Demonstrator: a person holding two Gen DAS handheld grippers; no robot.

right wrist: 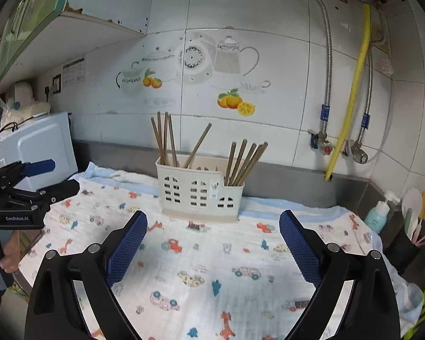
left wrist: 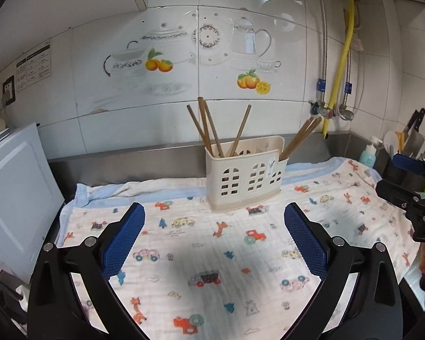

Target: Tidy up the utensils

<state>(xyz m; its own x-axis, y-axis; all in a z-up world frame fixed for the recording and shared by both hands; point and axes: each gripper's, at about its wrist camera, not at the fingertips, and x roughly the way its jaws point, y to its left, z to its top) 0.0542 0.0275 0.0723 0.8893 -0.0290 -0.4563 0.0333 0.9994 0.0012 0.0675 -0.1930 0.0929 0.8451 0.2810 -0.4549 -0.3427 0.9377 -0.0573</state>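
A cream plastic utensil holder [left wrist: 245, 177] [right wrist: 199, 191] stands at the back of the printed cloth [left wrist: 212, 255] [right wrist: 212, 269]. Several brown chopsticks [left wrist: 209, 127] [right wrist: 165, 138] lean in its left compartment. Another bunch of chopsticks [left wrist: 300, 137] [right wrist: 245, 163] leans in its right compartment. My left gripper [left wrist: 214, 238] hangs over the cloth in front of the holder, open, nothing between its blue pads. My right gripper [right wrist: 212, 243] hovers likewise, open and empty. Each gripper shows at the edge of the other's view: the right gripper [left wrist: 410, 178] and the left gripper [right wrist: 39, 180].
A white appliance [left wrist: 11, 198] [right wrist: 39, 144] stands at the left. At the right are a blue soap bottle [left wrist: 368, 153] [right wrist: 379, 212], a dark pot of utensils [right wrist: 413, 226] and knives [left wrist: 415, 133]. Pipes and a yellow hose [left wrist: 344, 56] [right wrist: 354, 85] run down the tiled wall.
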